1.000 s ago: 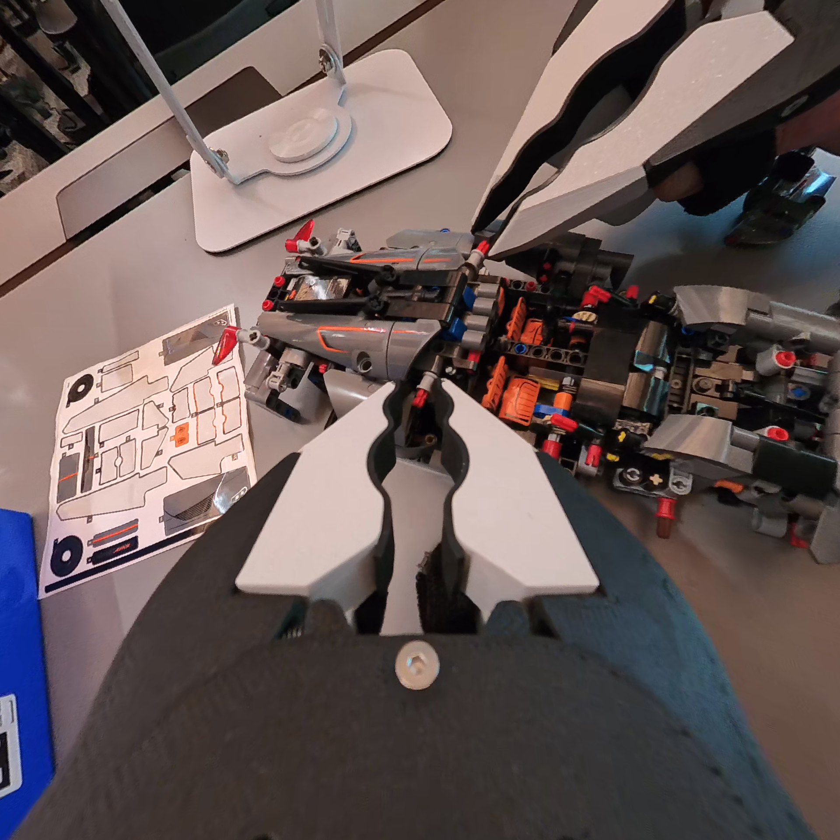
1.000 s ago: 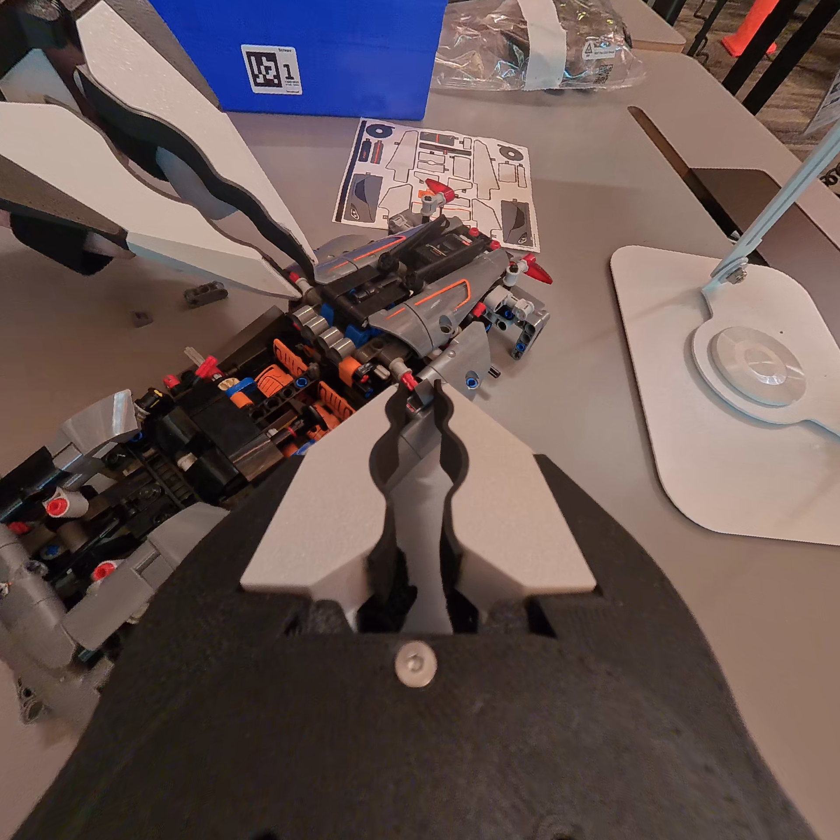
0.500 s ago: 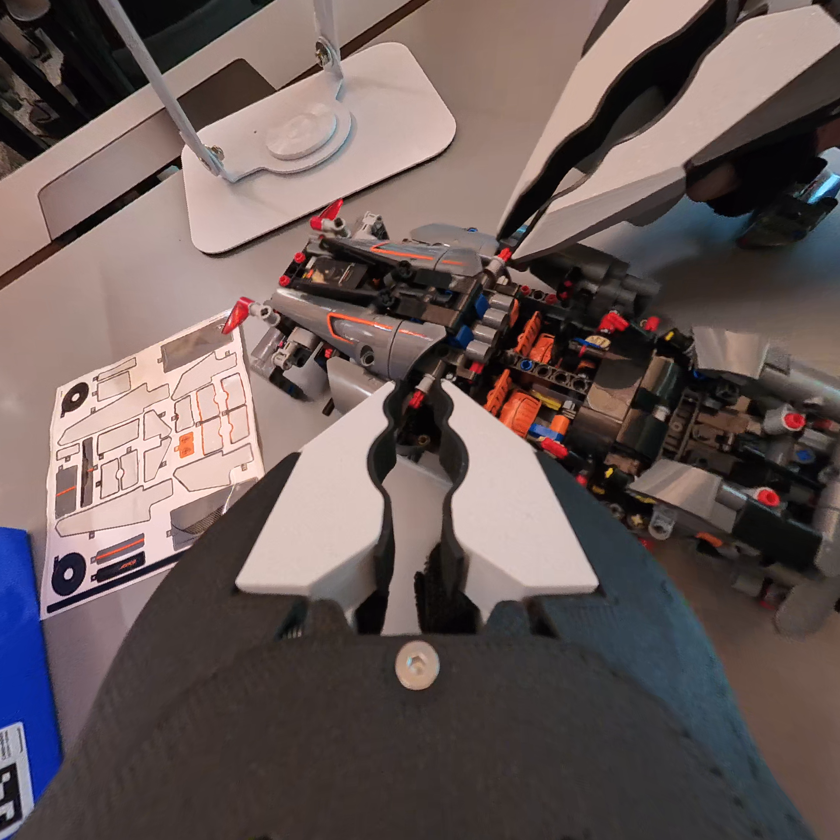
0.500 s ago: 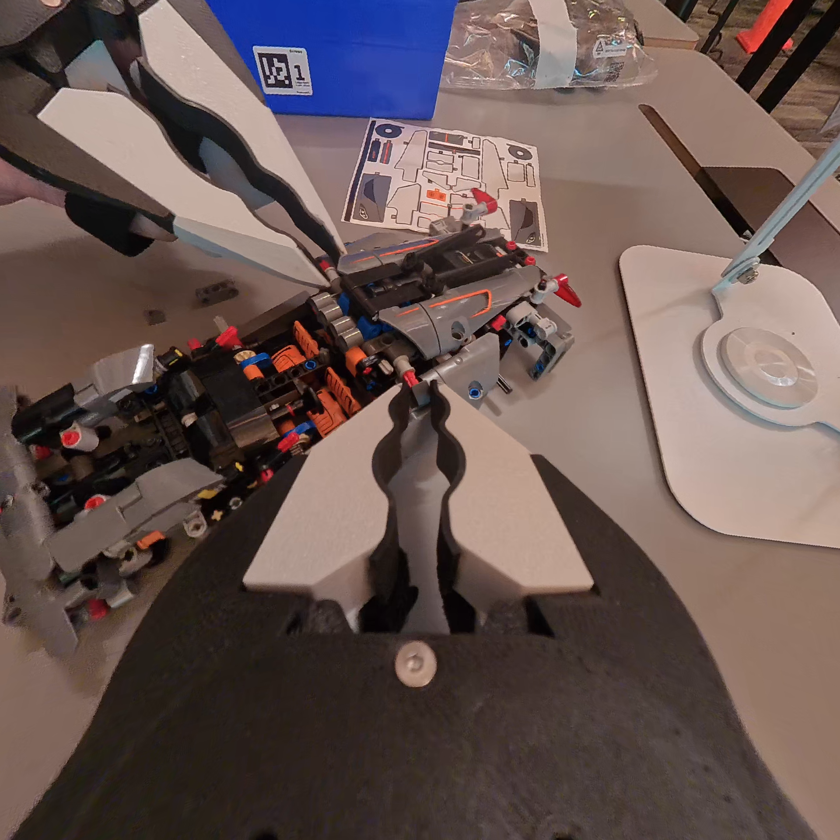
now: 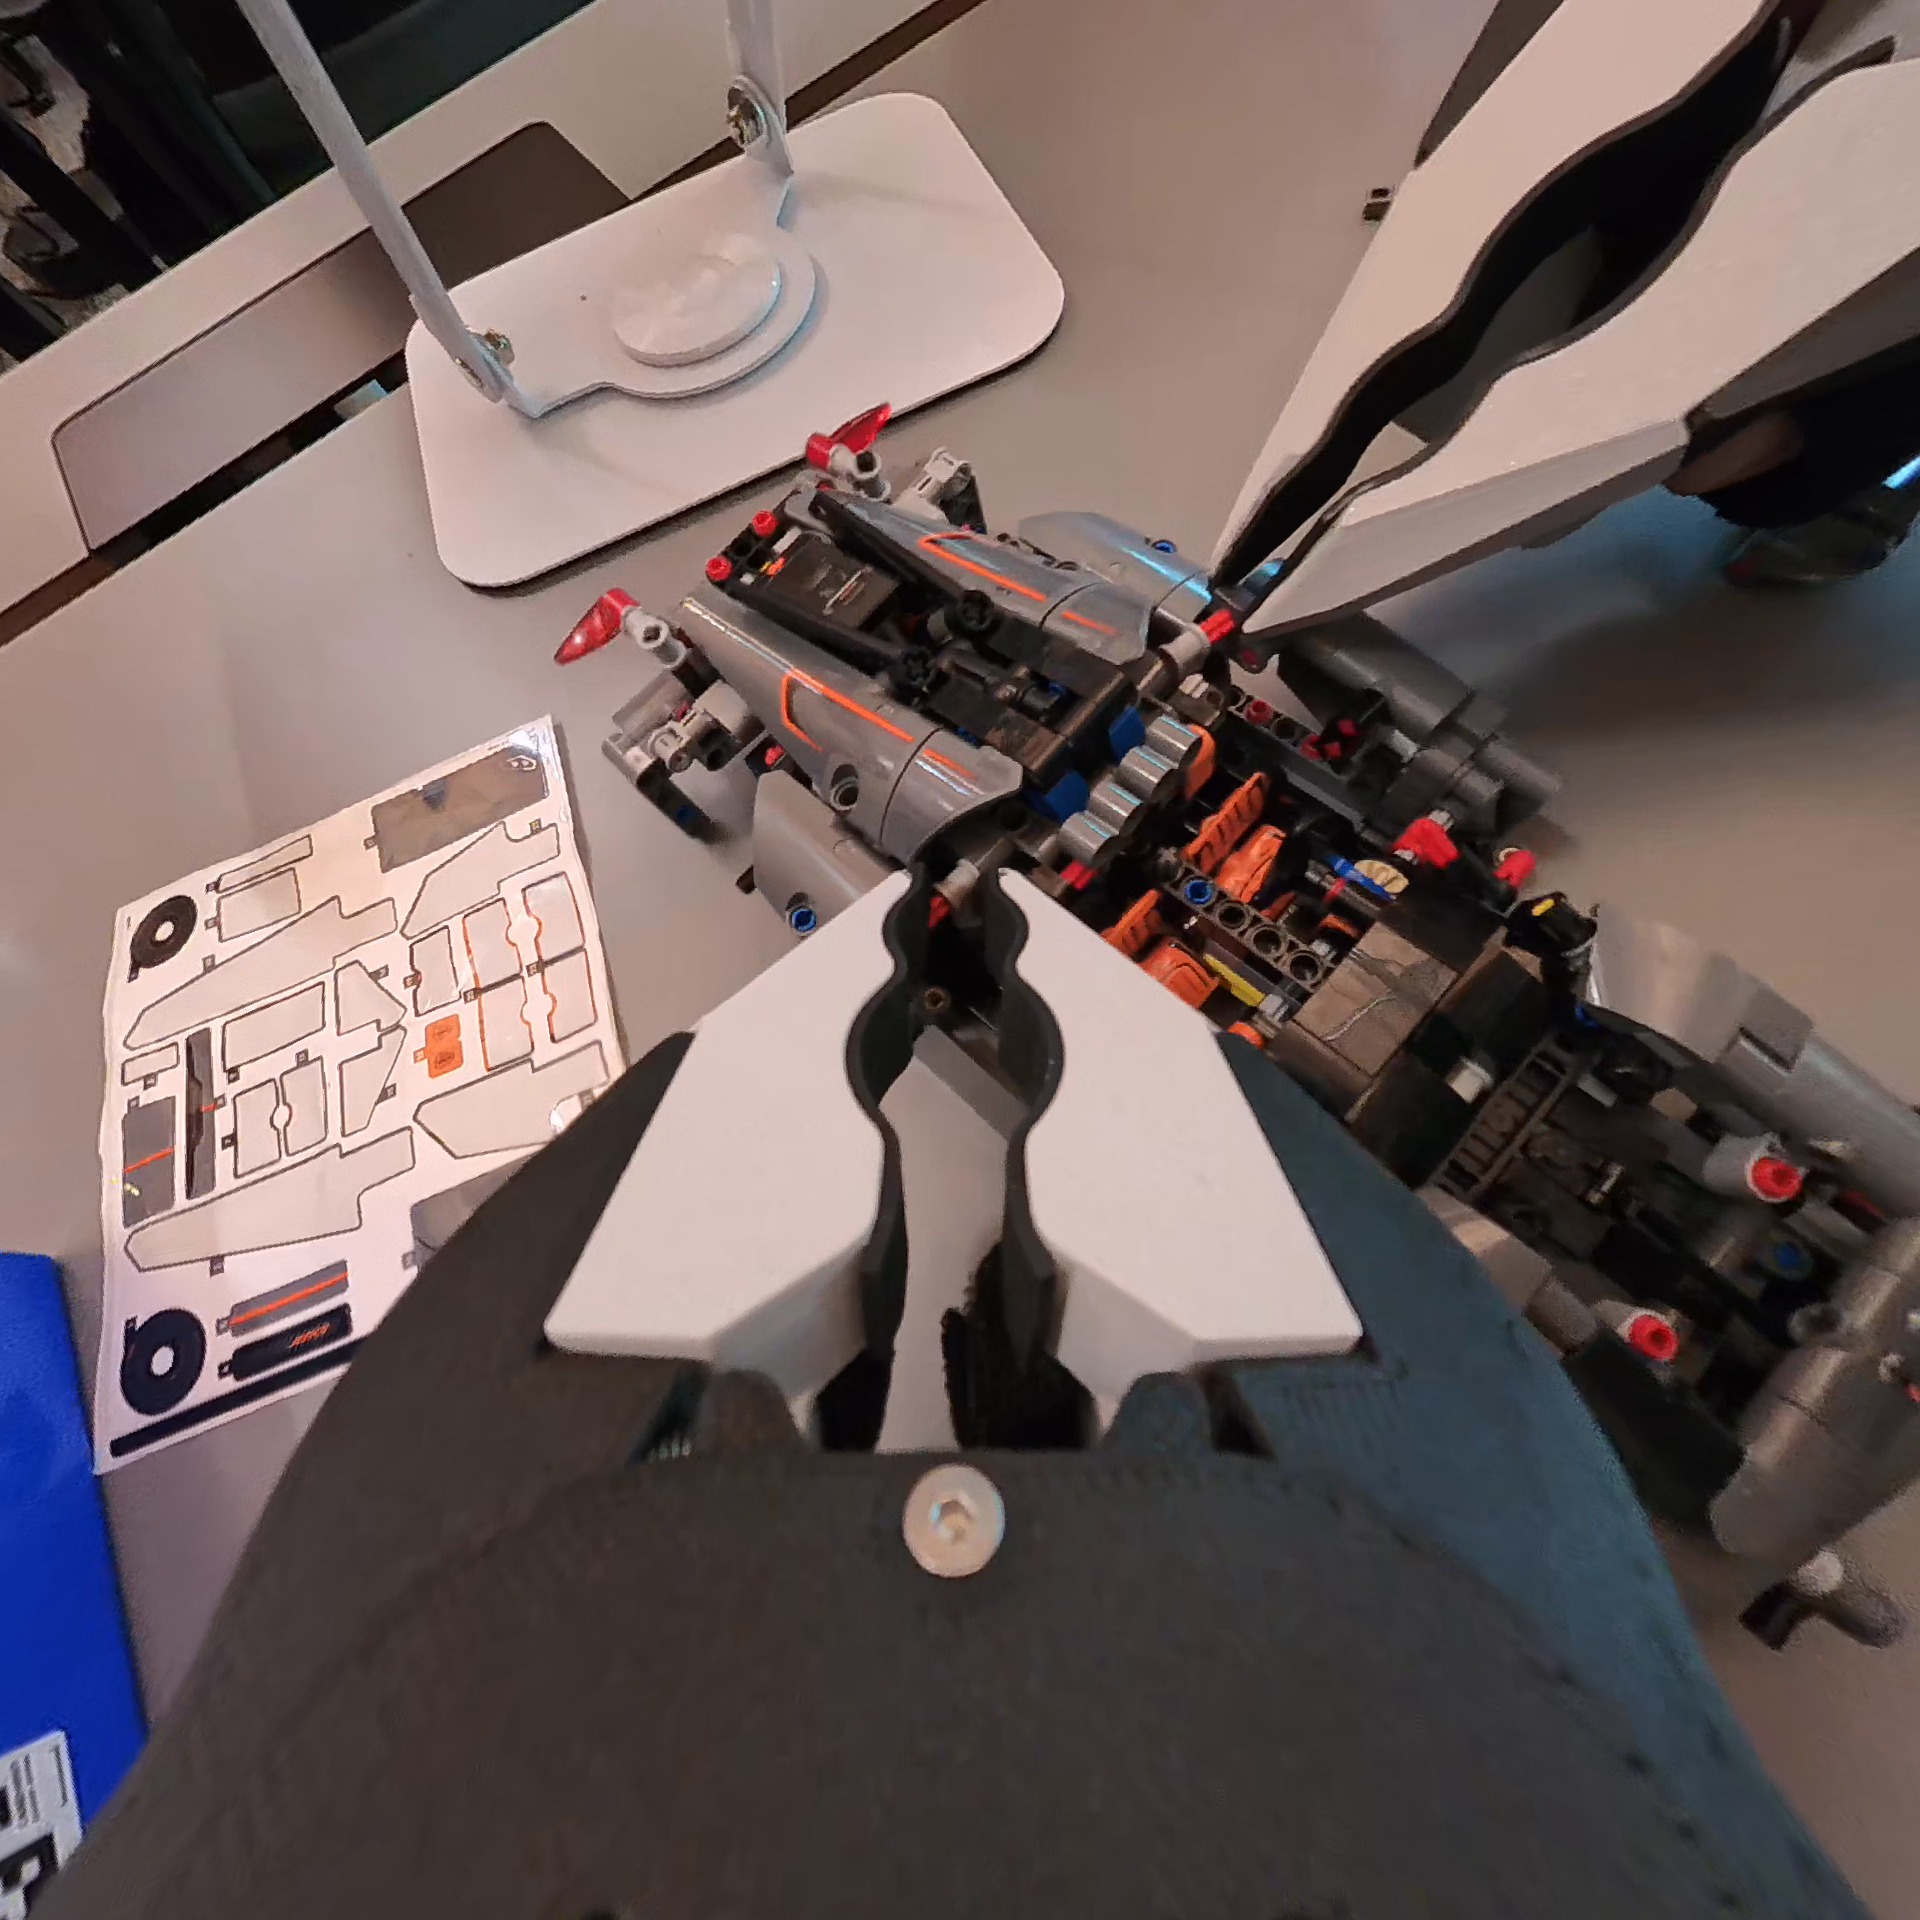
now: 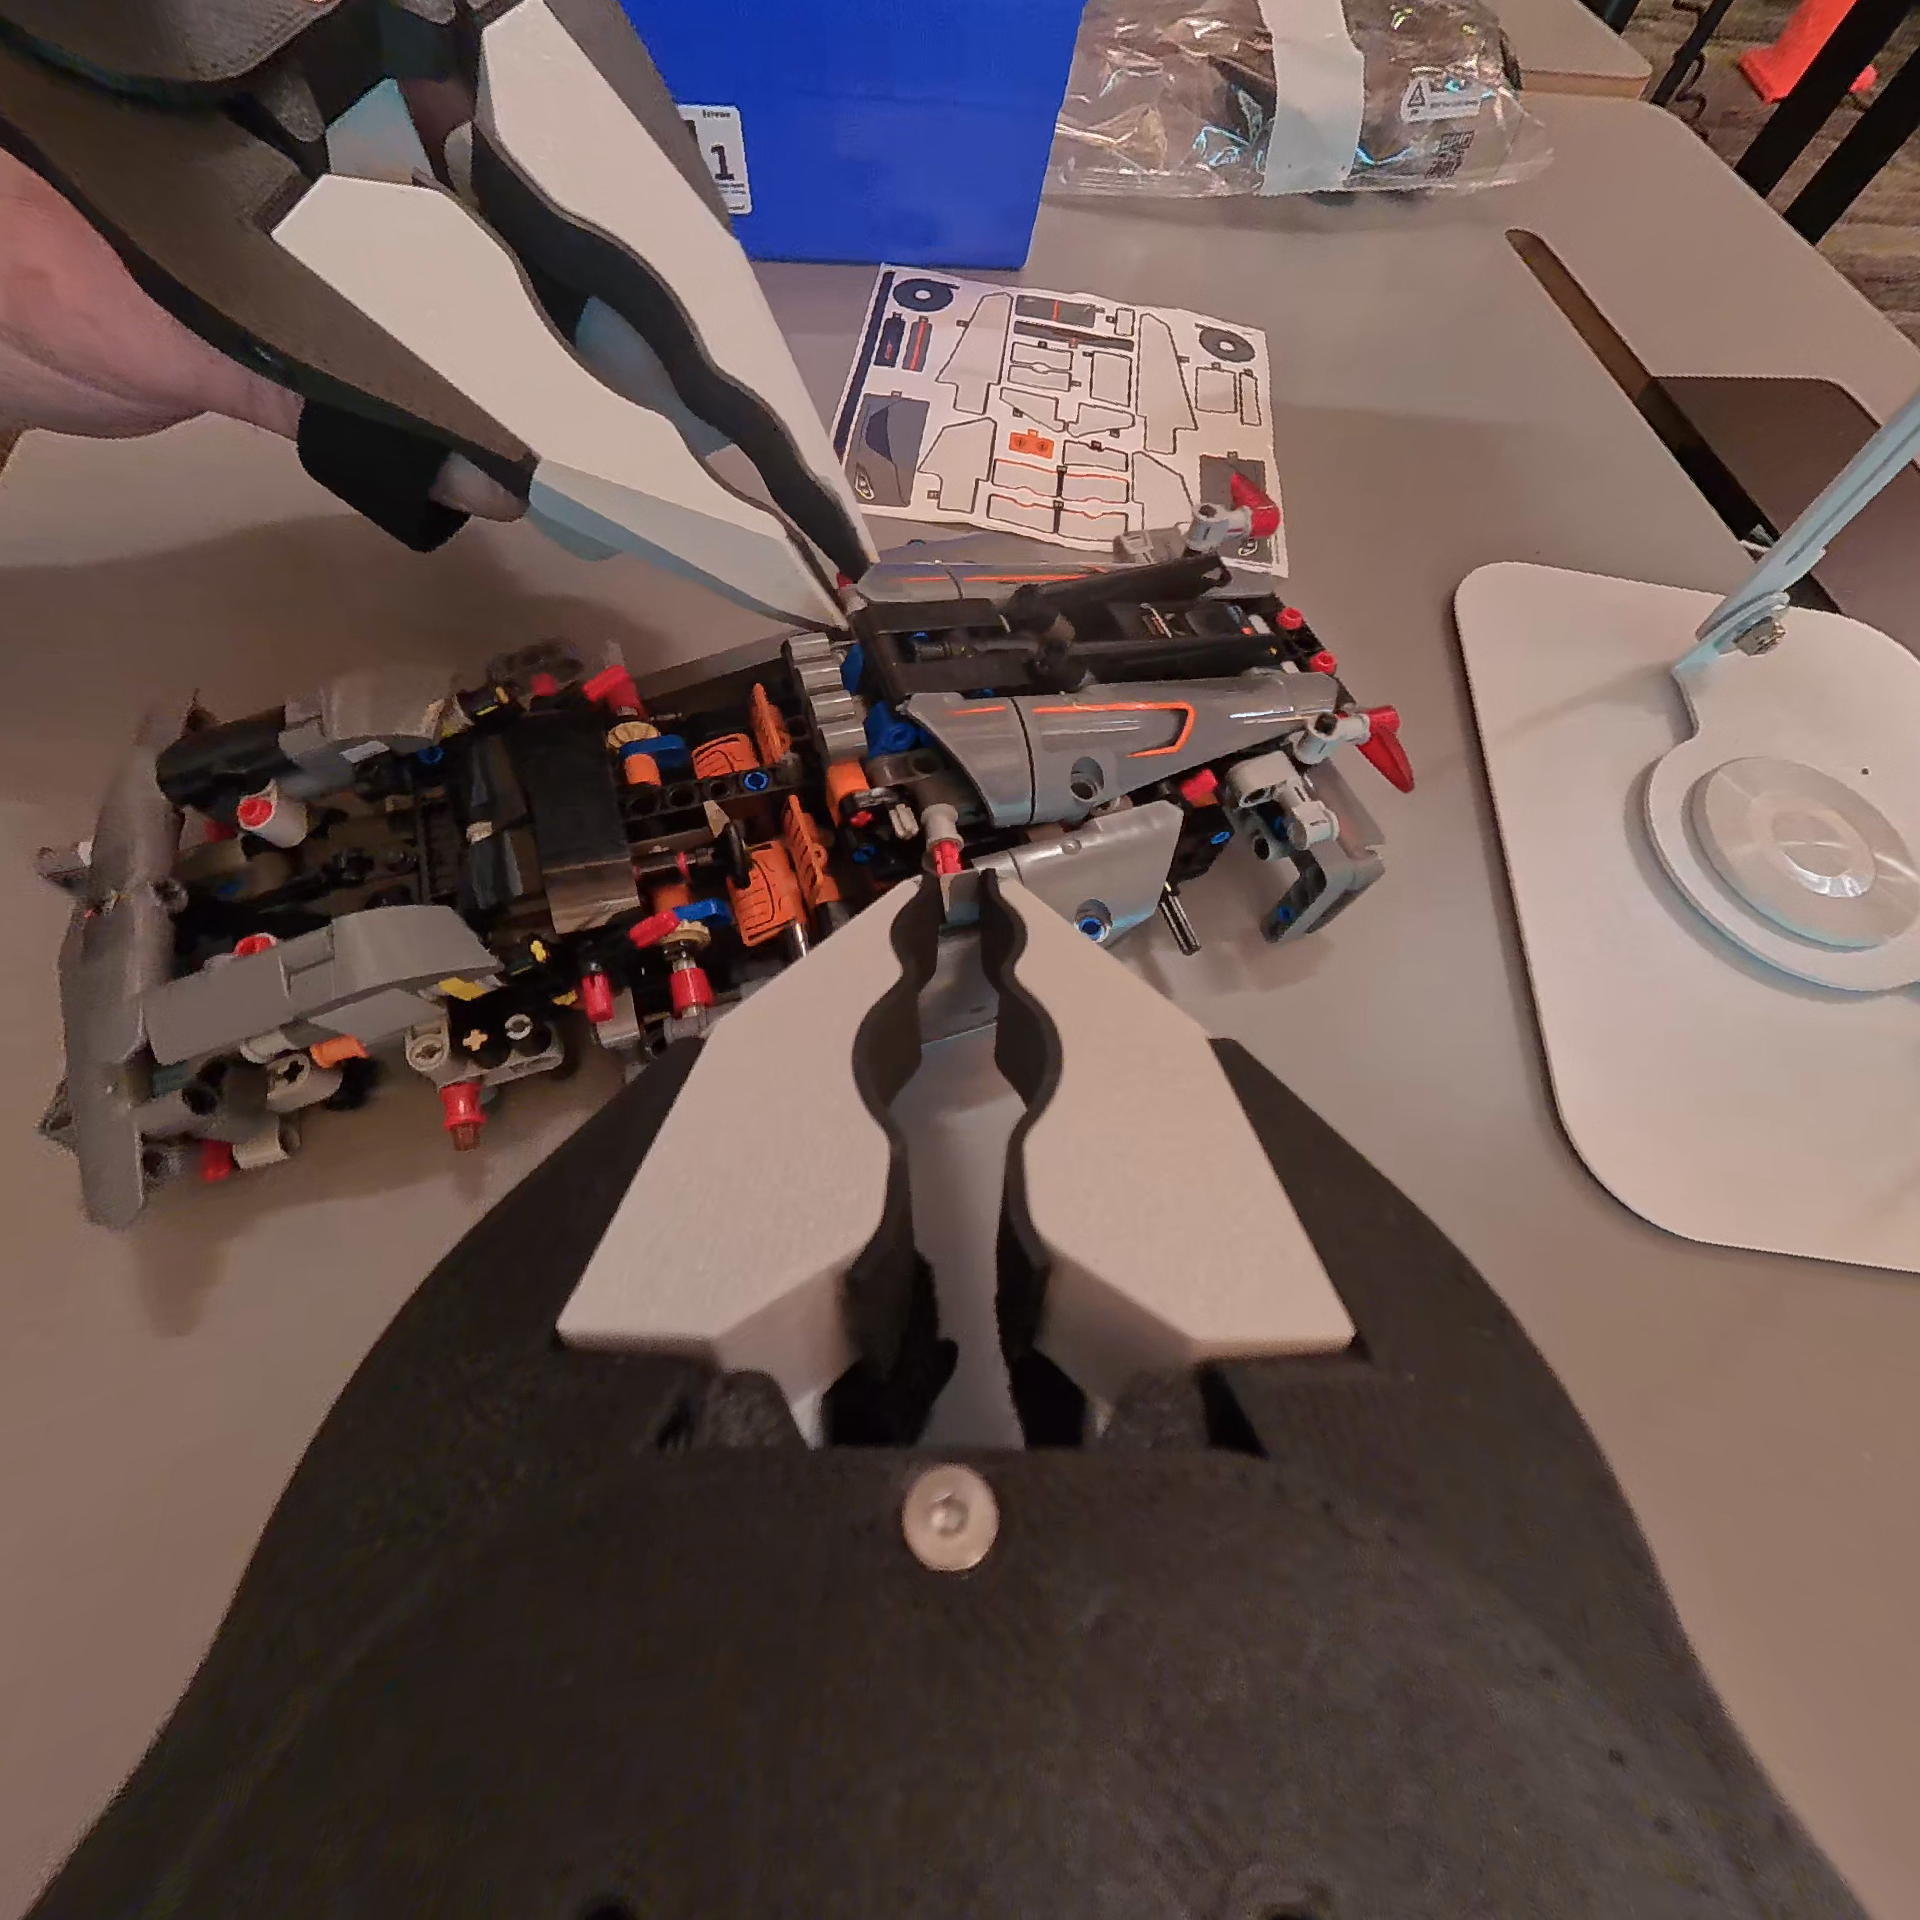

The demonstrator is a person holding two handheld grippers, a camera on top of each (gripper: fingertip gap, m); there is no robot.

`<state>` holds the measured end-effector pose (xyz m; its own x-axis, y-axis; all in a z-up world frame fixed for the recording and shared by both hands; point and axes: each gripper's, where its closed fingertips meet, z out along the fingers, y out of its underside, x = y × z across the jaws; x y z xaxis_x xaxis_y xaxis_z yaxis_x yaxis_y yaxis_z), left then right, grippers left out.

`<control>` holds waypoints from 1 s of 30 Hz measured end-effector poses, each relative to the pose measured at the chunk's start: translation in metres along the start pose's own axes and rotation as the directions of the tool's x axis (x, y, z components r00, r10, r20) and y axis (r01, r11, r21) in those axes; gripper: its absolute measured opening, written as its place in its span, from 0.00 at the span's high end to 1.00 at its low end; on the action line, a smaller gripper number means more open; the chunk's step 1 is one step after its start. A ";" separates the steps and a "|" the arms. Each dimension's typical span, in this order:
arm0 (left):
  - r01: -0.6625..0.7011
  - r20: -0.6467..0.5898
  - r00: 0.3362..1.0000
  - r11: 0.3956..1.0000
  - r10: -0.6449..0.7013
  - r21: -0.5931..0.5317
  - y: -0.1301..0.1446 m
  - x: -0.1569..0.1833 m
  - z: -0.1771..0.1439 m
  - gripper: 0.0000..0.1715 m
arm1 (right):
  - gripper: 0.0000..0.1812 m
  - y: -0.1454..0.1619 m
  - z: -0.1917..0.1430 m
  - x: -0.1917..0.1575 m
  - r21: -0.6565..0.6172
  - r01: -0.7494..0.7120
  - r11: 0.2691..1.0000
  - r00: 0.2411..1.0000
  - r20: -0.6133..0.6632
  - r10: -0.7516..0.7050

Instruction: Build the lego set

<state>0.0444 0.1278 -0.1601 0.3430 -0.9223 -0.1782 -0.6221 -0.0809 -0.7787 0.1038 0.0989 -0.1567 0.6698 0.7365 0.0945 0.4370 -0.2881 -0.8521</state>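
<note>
Grey tabletop (image 5: 312, 582) fills both views, and on it lies the half-built lego car (image 6: 727, 790), grey panels with orange stripes over a black, orange and blue frame. My left gripper (image 5: 958, 902) is closed on a small red-tipped pin at the car's near side. My right gripper (image 6: 958, 894) is closed on a grey panel edge on the opposite side, so I hold the model between both. Just beside the car lies the sticker sheet (image 5: 343, 1049), with a blue box (image 6: 862, 125), a clear parts bag (image 6: 1288, 94) and a white stand base (image 5: 727, 312) farther out.
</note>
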 end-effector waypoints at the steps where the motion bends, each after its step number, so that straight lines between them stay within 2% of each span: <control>1: -0.001 -0.003 1.000 1.000 0.001 0.001 0.000 -0.001 0.000 0.96 | 0.97 0.000 0.000 0.000 -0.001 0.003 1.000 1.000 -0.001 -0.003; 18: -0.035 -0.042 0.999 0.999 0.035 -0.006 -0.007 -0.013 0.011 0.95 | 0.97 -0.001 0.000 -0.004 -0.001 0.013 1.000 1.000 0.015 -0.013; 23: -0.038 -0.019 0.999 0.999 0.038 -0.006 -0.005 -0.014 0.010 0.94 | 0.93 0.002 -0.004 0.001 0.004 -0.009 1.000 1.000 0.028 0.009; 30: -0.043 0.000 0.999 0.999 0.043 -0.013 -0.004 -0.015 0.009 0.93 | 0.95 0.002 -0.003 -0.001 -0.001 0.000 1.000 1.000 0.030 0.000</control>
<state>0.0484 0.1451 -0.1597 0.3158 -0.9250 -0.2111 -0.6457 -0.0465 -0.7622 0.1064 0.0958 -0.1571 0.6513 0.7547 0.0786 0.4372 -0.2886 -0.8518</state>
